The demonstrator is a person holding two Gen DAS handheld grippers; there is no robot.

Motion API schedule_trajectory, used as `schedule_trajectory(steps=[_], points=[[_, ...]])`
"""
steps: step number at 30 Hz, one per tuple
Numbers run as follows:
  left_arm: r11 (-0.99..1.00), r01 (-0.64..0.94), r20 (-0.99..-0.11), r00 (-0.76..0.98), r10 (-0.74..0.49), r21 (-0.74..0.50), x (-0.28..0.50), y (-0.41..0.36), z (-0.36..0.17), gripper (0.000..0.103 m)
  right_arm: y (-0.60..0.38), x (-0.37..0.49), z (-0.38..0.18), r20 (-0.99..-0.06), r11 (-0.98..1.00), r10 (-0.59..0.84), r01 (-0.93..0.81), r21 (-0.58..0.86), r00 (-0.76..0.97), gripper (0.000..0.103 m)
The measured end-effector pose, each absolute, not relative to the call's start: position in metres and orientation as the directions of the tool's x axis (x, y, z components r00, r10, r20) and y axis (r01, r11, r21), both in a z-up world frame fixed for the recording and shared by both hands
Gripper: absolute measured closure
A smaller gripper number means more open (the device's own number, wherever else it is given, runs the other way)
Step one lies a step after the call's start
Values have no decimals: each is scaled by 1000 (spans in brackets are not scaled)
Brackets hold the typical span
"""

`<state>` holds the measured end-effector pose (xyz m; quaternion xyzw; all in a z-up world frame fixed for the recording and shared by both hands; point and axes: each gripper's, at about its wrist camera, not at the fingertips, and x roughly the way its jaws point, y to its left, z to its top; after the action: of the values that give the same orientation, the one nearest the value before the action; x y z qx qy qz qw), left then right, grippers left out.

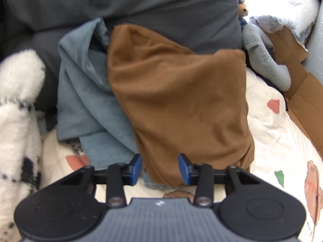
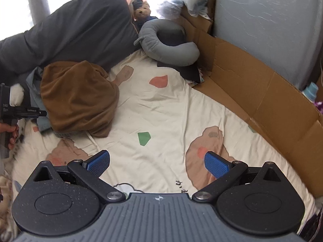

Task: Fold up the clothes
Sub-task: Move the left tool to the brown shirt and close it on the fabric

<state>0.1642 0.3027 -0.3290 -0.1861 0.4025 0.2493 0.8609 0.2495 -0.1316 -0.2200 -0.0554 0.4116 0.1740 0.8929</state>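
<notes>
Reaching for the first garment looks like the step in hand: nothing is folded yet, and the brown garment (image 1: 177,92) lies in a loose heap on the bed's patterned sheet (image 2: 171,109), draped partly over a blue-grey garment (image 1: 84,92) and leaning back against a dark grey pillow (image 2: 80,26). The left tongs (image 1: 159,169) straddle the near hem of the brown cloth, their blue pads set at a middling gap with the fabric's edge lying between them; the pads do not seem to press on it, so I judge the cloth not yet gripped. The right tongs (image 2: 157,164) stand wide apart and hold nothing, above bare sheet well to the right of the heap, with a green patch in the print just ahead of them. In the right wrist view the left tongs' body and the hand (image 2: 10,135) holding it show at the left edge, beside the heap. The next move likely calls for the left pads to pinch the hem firmly, while the right tongs travel left to a second point on the same edge, so the garment can be lifted clear of the blue-grey one and spread flat on the open sheet. A fluffy white item (image 1: 18,109) lies to the left and should stay out of the grip.
</notes>
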Motion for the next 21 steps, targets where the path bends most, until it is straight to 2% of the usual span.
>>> schedule_trajectory(steps=[17, 18, 20, 21], points=[[767, -602, -766, 594, 247, -220, 176, 309, -387, 61, -132, 248, -273, -789, 918, 287, -390, 66, 543, 1], [760, -606, -762, 600, 244, -234, 176, 310, -388, 63, -133, 247, -275, -791, 918, 286, -390, 65, 541, 1], [751, -611, -755, 609, 244, -251, 174, 310, -389, 90, -135, 245, -278, -795, 920, 284, -385, 70, 535, 0], [752, -611, -750, 612, 251, -247, 174, 309, -388, 90, -136, 245, -280, -798, 921, 284, -382, 73, 532, 0]])
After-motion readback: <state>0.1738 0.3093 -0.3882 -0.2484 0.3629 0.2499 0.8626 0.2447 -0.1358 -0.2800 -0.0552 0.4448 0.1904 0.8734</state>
